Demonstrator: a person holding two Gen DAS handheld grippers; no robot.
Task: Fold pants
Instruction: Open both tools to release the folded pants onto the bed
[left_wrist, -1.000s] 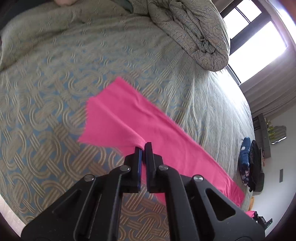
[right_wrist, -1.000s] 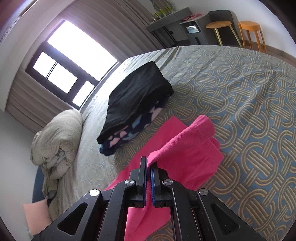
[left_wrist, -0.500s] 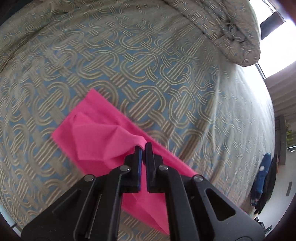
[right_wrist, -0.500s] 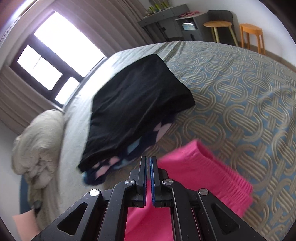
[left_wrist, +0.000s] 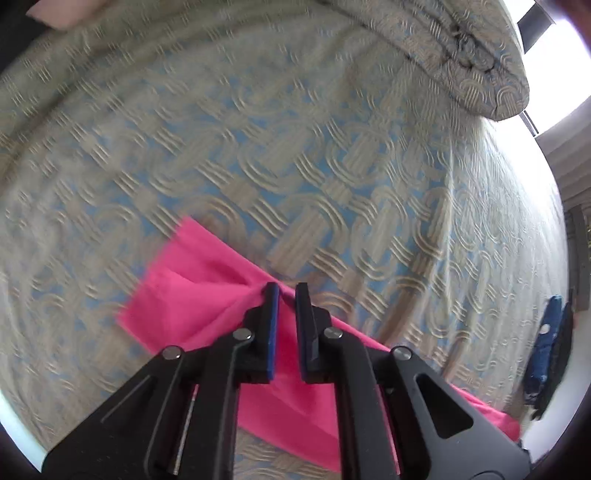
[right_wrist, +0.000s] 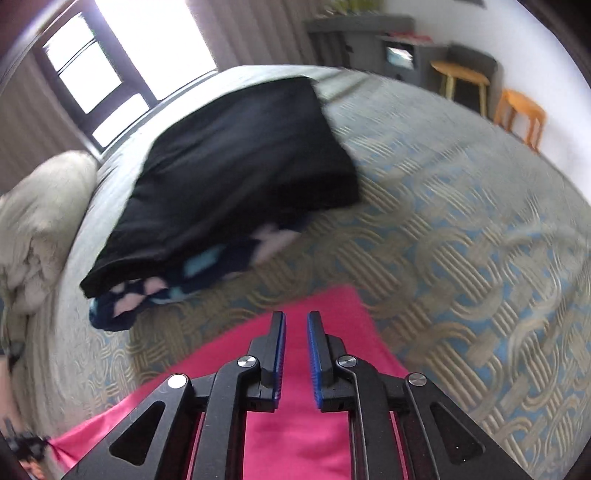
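Bright pink pants (left_wrist: 192, 288) lie on the patterned bedspread (left_wrist: 295, 147). My left gripper (left_wrist: 286, 286) hangs just over one end of them, pointing steeply down. Its jaws are opening, and creases in the cloth run up to the left fingertip (left_wrist: 271, 295), but the pads do not press on it. In the right wrist view the other end of the pants (right_wrist: 229, 350) lies flat under my right gripper (right_wrist: 295, 314). Those jaws are opening too, with a clear gap and only the flat cloth below them.
A folded black garment (right_wrist: 240, 166) sits on a dark blue patterned one (right_wrist: 207, 266) just beyond the pants. A rolled duvet (left_wrist: 461, 48) lies at the bed's far side by the window (right_wrist: 110, 62). Wooden stools (right_wrist: 521, 110) and a grey cabinet stand past the bed.
Both grippers came down toward the bed with the pink pants pinched in them. Their jaws have now parted and the cloth lies on the bedspread.
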